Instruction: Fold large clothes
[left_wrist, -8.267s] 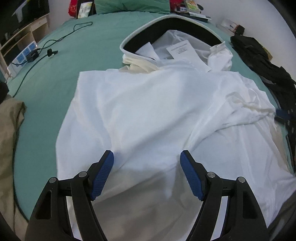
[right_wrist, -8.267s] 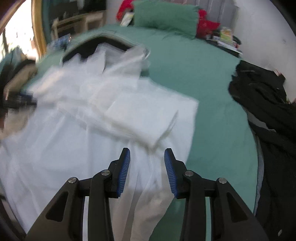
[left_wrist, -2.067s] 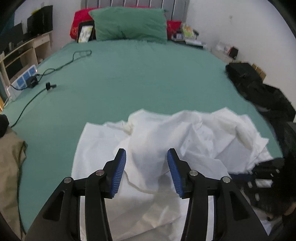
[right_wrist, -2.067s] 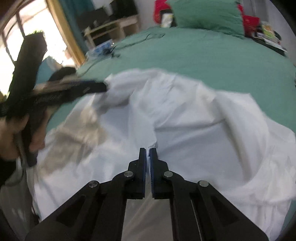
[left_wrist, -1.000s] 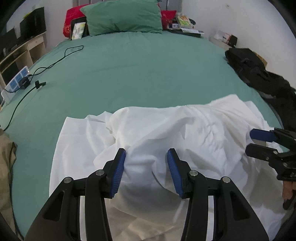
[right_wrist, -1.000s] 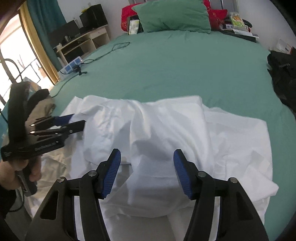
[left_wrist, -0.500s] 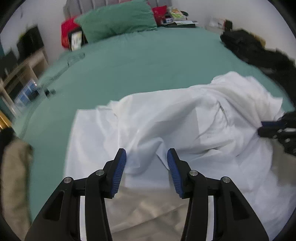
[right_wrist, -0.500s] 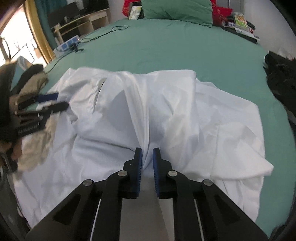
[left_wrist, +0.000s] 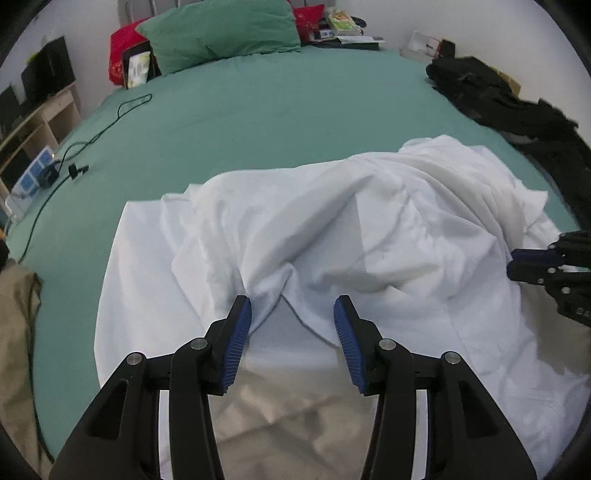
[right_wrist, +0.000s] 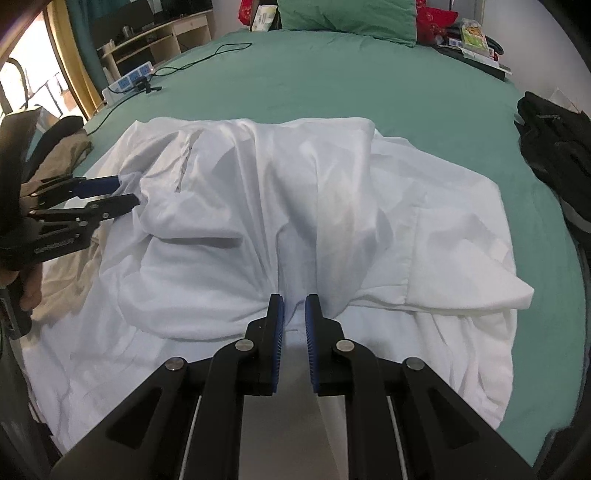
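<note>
A large white garment lies rumpled on the green bed, bunched into a ridge across its middle; it also shows in the right wrist view. My left gripper is open, its blue pads on either side of a fold of the cloth near the front edge. It also shows at the left of the right wrist view. My right gripper is shut on a gathered fold of the white garment. It also shows at the right edge of the left wrist view.
A black garment pile lies at the bed's right side. A tan garment lies at the left edge. A black cable and power strip lie far left. A green pillow sits at the head.
The right gripper closed on a fold of the white garment about half a second ago and still holds it. The left gripper has stayed open over the cloth.
</note>
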